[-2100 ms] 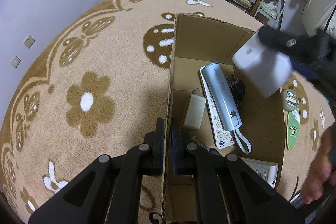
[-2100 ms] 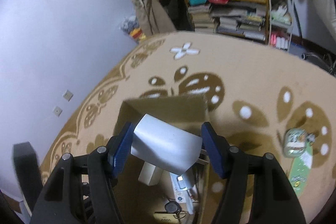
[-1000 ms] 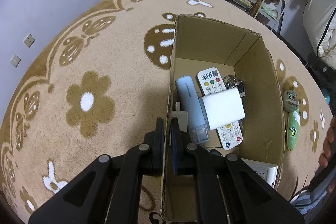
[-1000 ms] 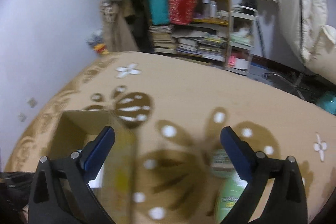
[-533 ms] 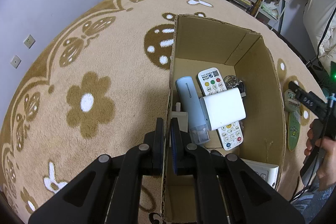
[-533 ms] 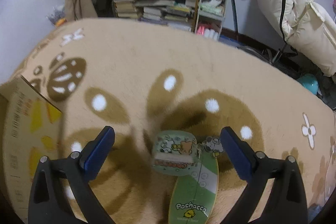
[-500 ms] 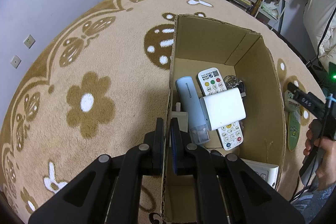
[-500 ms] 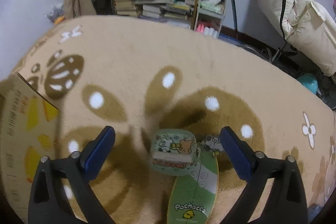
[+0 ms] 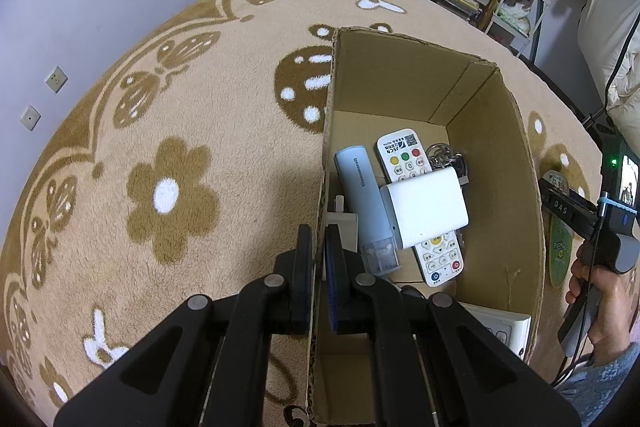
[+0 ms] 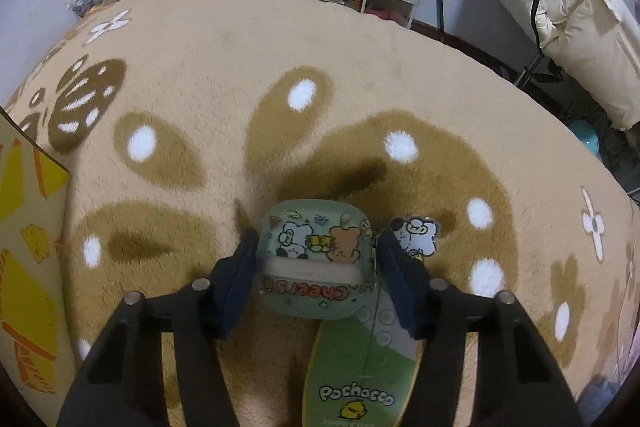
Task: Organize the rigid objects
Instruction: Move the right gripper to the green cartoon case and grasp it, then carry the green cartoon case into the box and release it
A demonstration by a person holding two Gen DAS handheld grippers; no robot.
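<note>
Cardboard box [image 9: 524,211] sits open on the patterned rug [image 9: 168,155], and I have my left tongs [image 9: 319,283] clamped tight on its near left wall, one pad outside and one inside the cardboard. Inside the box I can see a white remote with coloured buttons [image 9: 420,203], a pale blue bar-shaped device [image 9: 362,199] lying beside it, a white rectangular block [image 9: 424,213] resting across both of them, a bunch of keys [image 9: 444,153] near the far end, and a white panel [image 9: 500,323] leaning in the near right corner. Out on the rug to the right of the box, my right tongs [image 10: 318,281] are down around a small green case with cartoon bears [image 10: 316,259]; their jaws have just been closing, and the blue pads now stand on either side of the case, the left one at its edge, the right one close by the edge where a small chain hangs. I cannot tell whether they are pressing on it. A white cartoon-dog charm [image 10: 414,231] lies just right of the case, and a long green oval piece marked Pochacco [image 10: 360,375] lies partly under the case's near side. From the left view, a hand [image 9: 600,291] holds the right tool's grip beside the box.
</note>
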